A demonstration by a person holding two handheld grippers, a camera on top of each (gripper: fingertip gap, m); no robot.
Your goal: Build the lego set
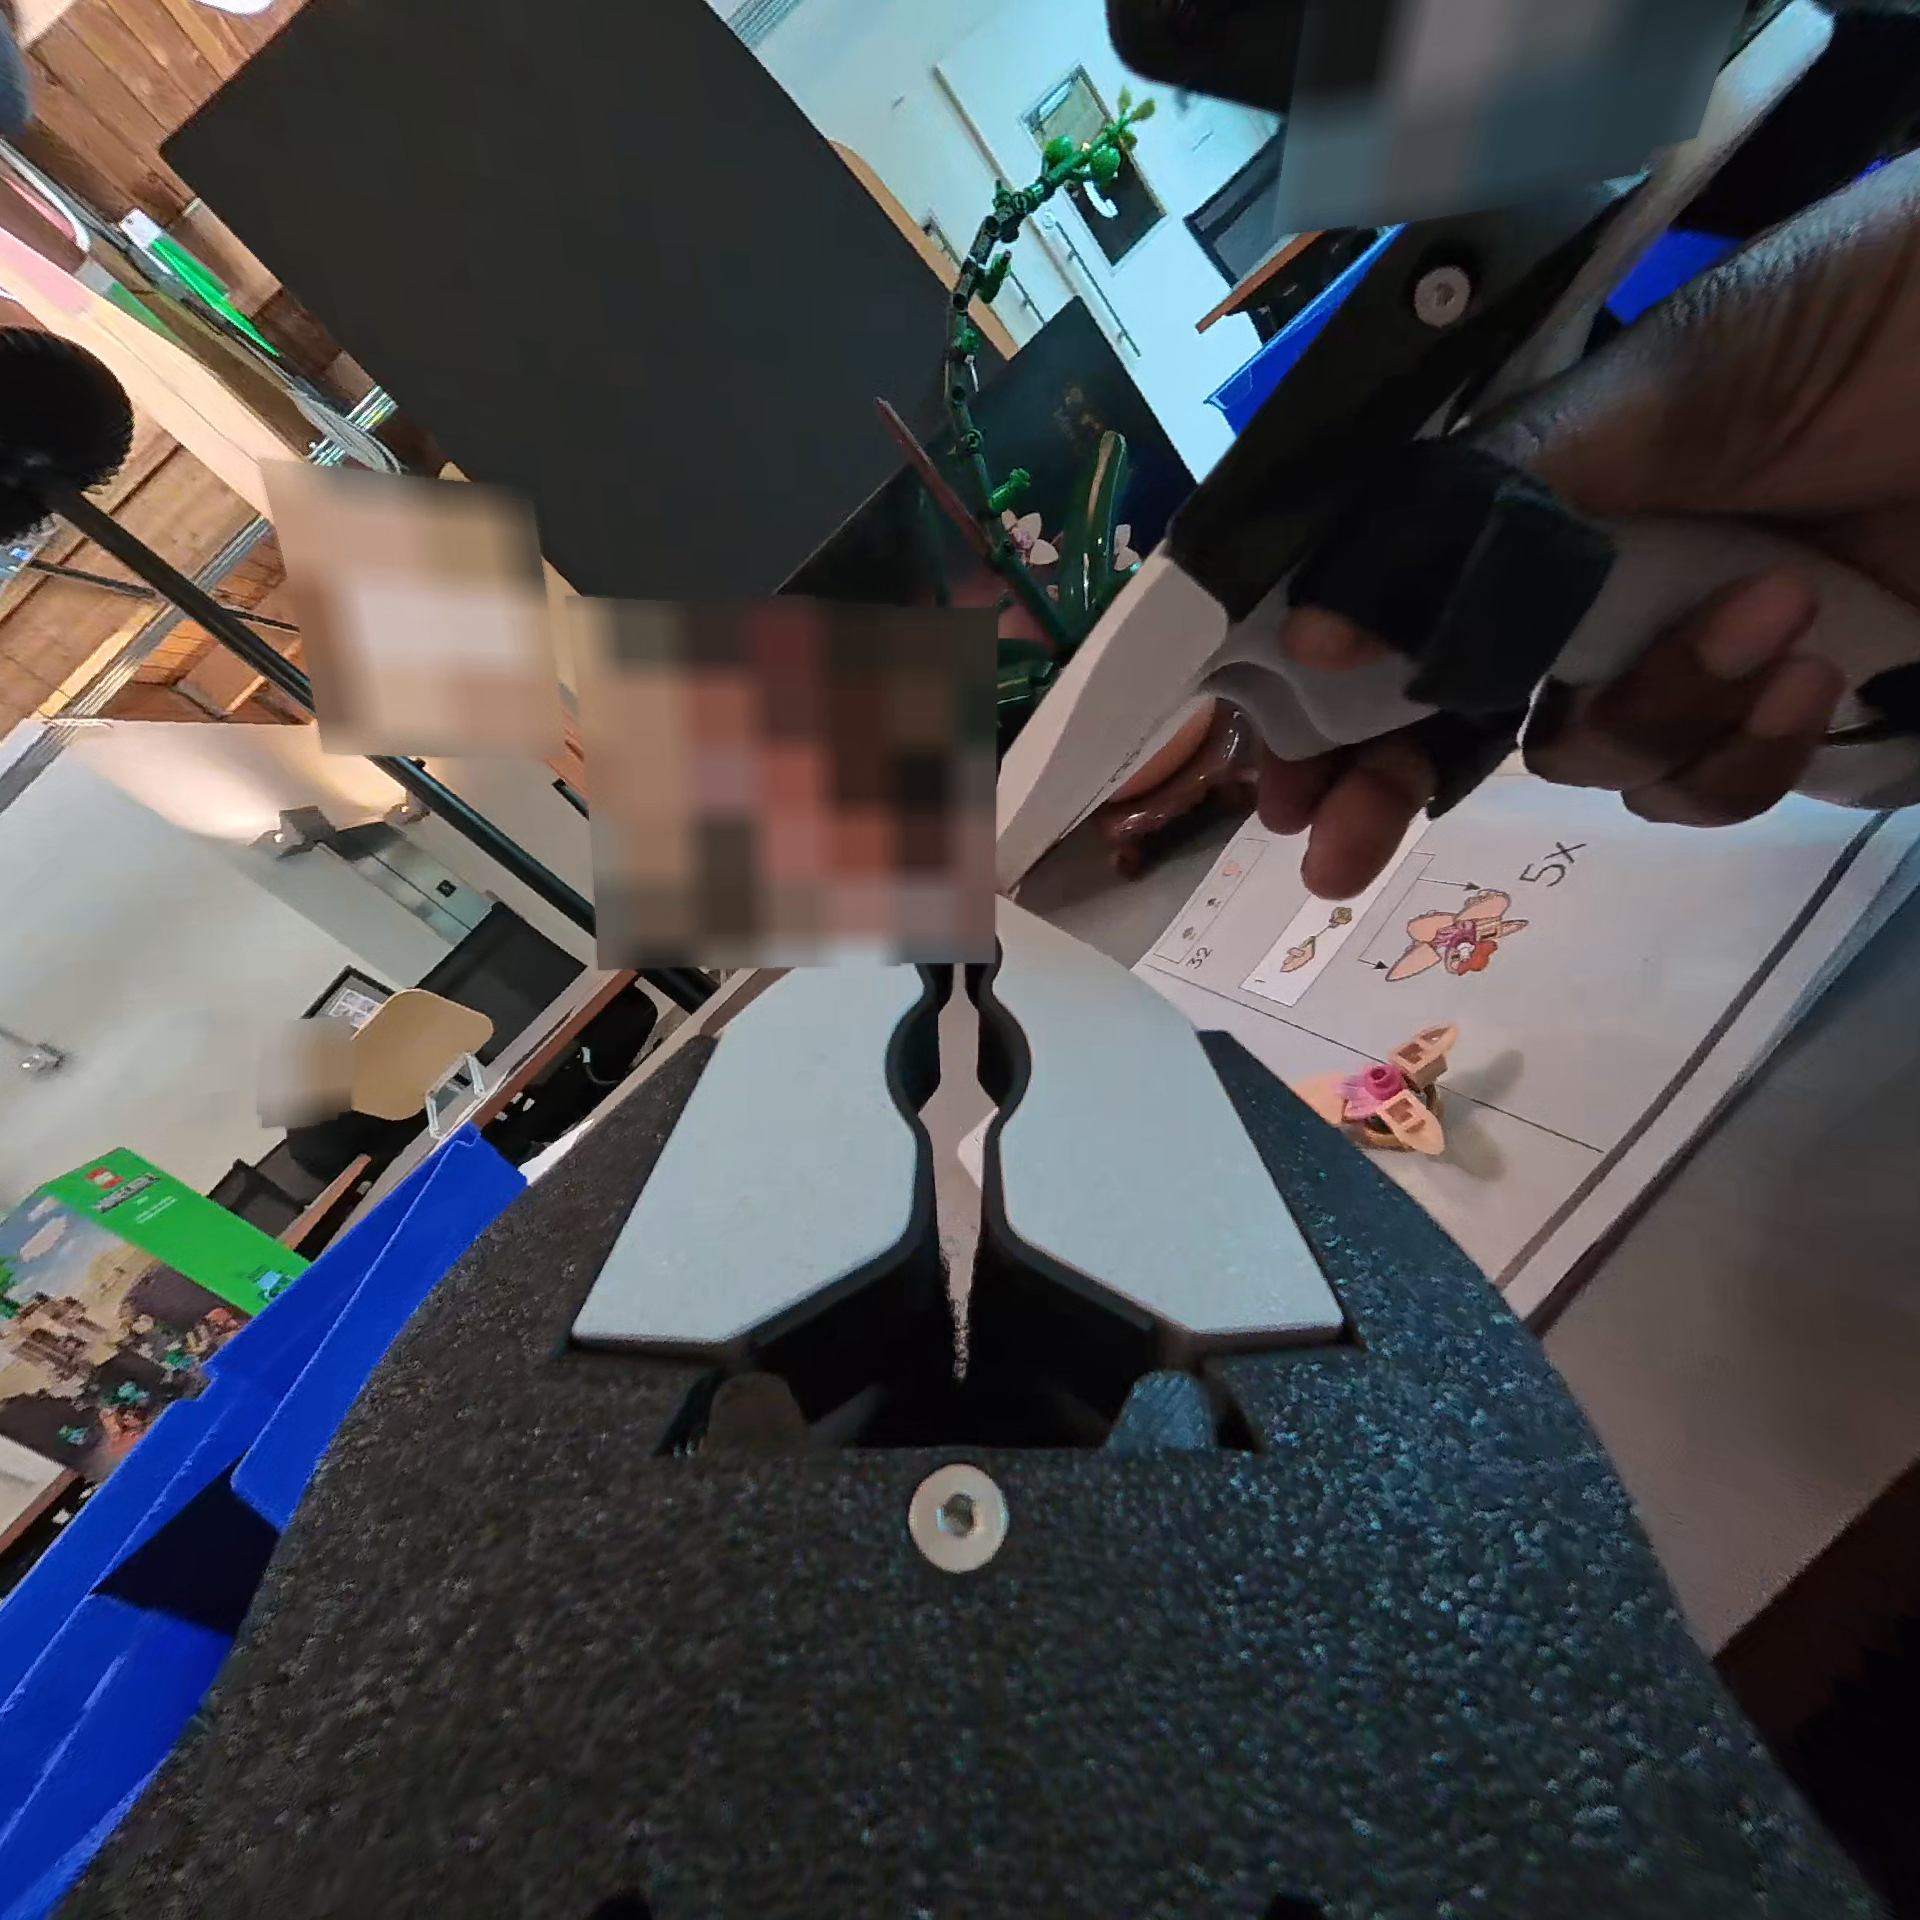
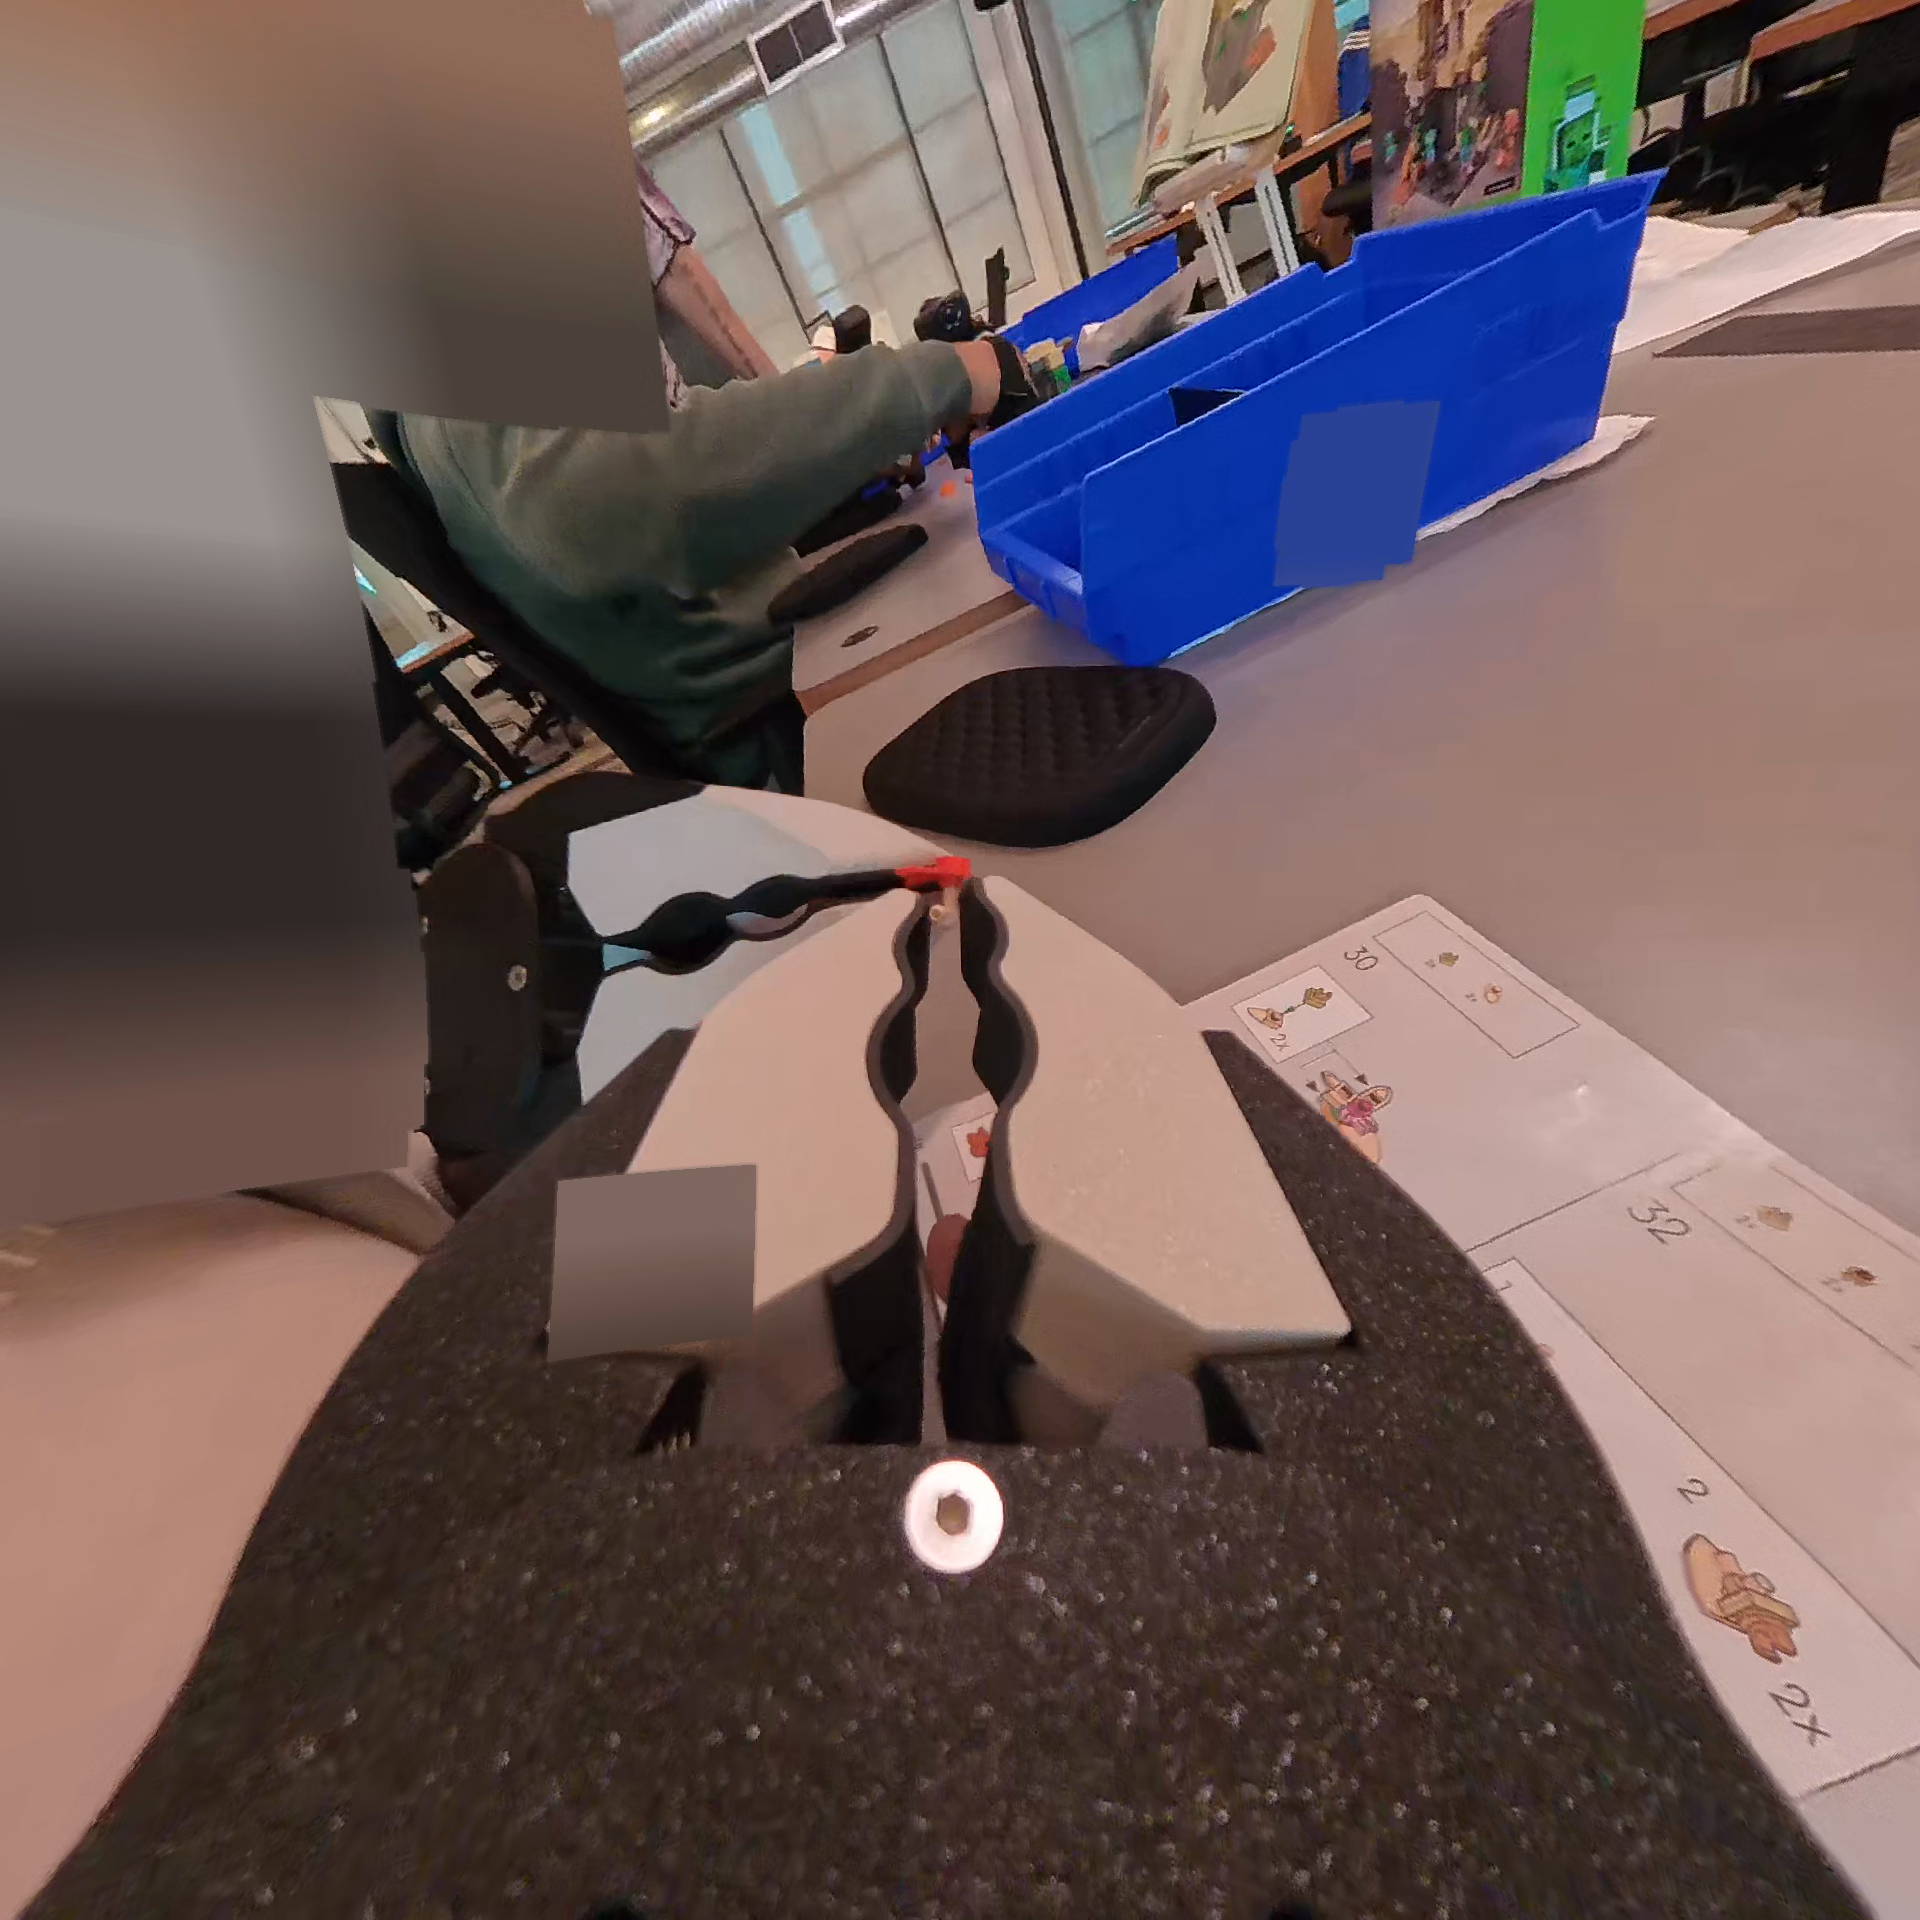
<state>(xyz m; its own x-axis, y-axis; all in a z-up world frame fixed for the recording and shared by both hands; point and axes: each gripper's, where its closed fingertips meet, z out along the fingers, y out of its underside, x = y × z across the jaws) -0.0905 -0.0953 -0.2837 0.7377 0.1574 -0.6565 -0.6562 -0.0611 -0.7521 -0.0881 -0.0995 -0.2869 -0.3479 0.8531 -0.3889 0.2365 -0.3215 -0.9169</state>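
Two hand-held grippers tip to tip, left (image 2: 914,881) pinching red piece (image 2: 932,873), right (image 2: 943,914) pinching white peg (image 2: 938,913).

You have printed step numbers and counts on the instruction sheet (image 2: 1621,1164) (also a branded green box (image 2: 1507,104)); I won't repeat them.

Each gripper (image 1: 961,982) (image 2: 948,902) had a black, grainy textured body with one silver hex screw (image 1: 957,1524) at centre, and two pale grey fingers (image 1: 774,1153) edged in wavy black pads.
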